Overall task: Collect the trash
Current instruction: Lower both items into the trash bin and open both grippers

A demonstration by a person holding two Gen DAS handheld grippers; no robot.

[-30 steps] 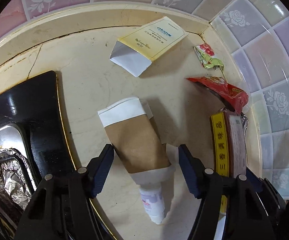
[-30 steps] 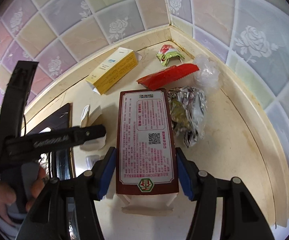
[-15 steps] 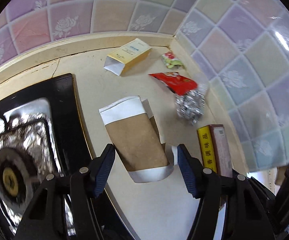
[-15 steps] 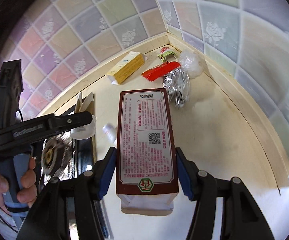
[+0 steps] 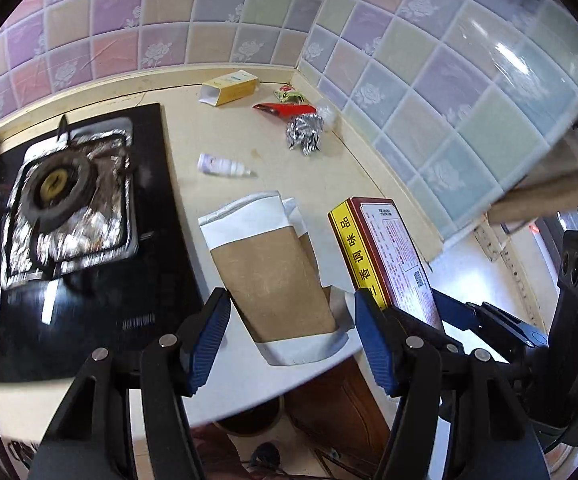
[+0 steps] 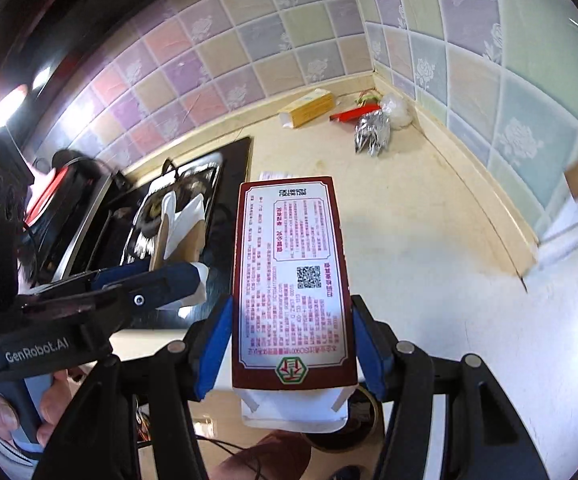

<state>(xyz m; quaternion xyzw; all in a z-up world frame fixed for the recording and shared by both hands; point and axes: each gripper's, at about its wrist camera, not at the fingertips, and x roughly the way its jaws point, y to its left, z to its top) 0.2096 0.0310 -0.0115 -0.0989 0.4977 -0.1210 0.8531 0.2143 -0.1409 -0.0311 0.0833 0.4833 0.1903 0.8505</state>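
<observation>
My left gripper (image 5: 291, 338) is shut on a flattened brown and white paper cup (image 5: 273, 276), held above the counter's front edge. My right gripper (image 6: 289, 348) is shut on a dark red seasoning box (image 6: 291, 280), which also shows in the left wrist view (image 5: 385, 256) beside the cup. On the counter lie a small white bottle (image 5: 223, 166), a crumpled foil ball (image 5: 304, 133), a red wrapper (image 5: 283, 109), a green and red wrapper (image 5: 289, 95) and a yellow and white carton (image 5: 231, 87).
A black gas hob (image 5: 73, 216) with a foil-lined burner sits left. Tiled walls (image 5: 429, 92) meet at the back right corner. Below the counter edge are a brown cabinet door (image 5: 341, 412) and a round bin (image 5: 249, 420).
Both grippers have pulled back and up from the corner with the cup and the box. The white bottle slipped out of the cup and now lies on the counter.
</observation>
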